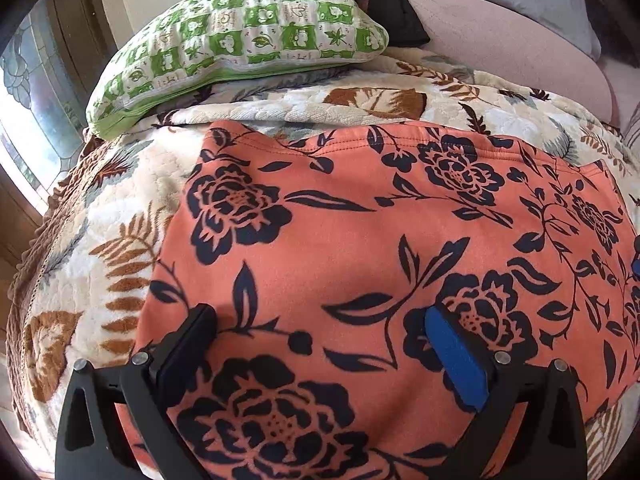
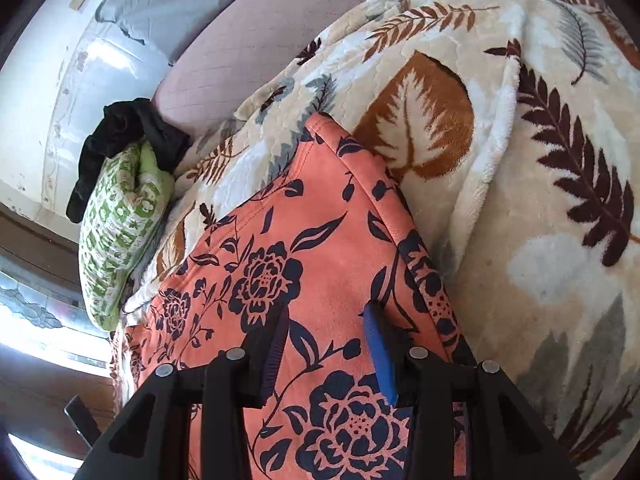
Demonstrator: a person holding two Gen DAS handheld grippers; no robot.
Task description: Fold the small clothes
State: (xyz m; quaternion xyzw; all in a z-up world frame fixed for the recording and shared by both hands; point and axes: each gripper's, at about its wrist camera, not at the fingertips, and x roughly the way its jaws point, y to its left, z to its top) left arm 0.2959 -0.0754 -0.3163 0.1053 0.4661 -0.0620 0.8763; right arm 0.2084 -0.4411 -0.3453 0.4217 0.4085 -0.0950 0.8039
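Note:
An orange garment with dark navy flowers [image 1: 360, 220] lies spread flat on a cream blanket with a leaf pattern [image 1: 100, 208]. My left gripper [image 1: 320, 316] hangs low over the near part of the garment. Its jaws are wide open, with only flat cloth under the gap. In the right wrist view the same garment [image 2: 288, 248] runs away from me, its right edge folded along the blanket [image 2: 540, 200]. My right gripper [image 2: 326, 316] stands over that end, partly open, its blue pad [image 2: 380, 356] near the folded edge and no cloth pinched.
A green and white patterned pillow [image 1: 240, 36] lies beyond the garment, with a black cloth [image 1: 384, 4] draped behind it. A pink sheet [image 1: 500, 32] covers the far part of the bed. A bright window [image 1: 24, 80] is on the left.

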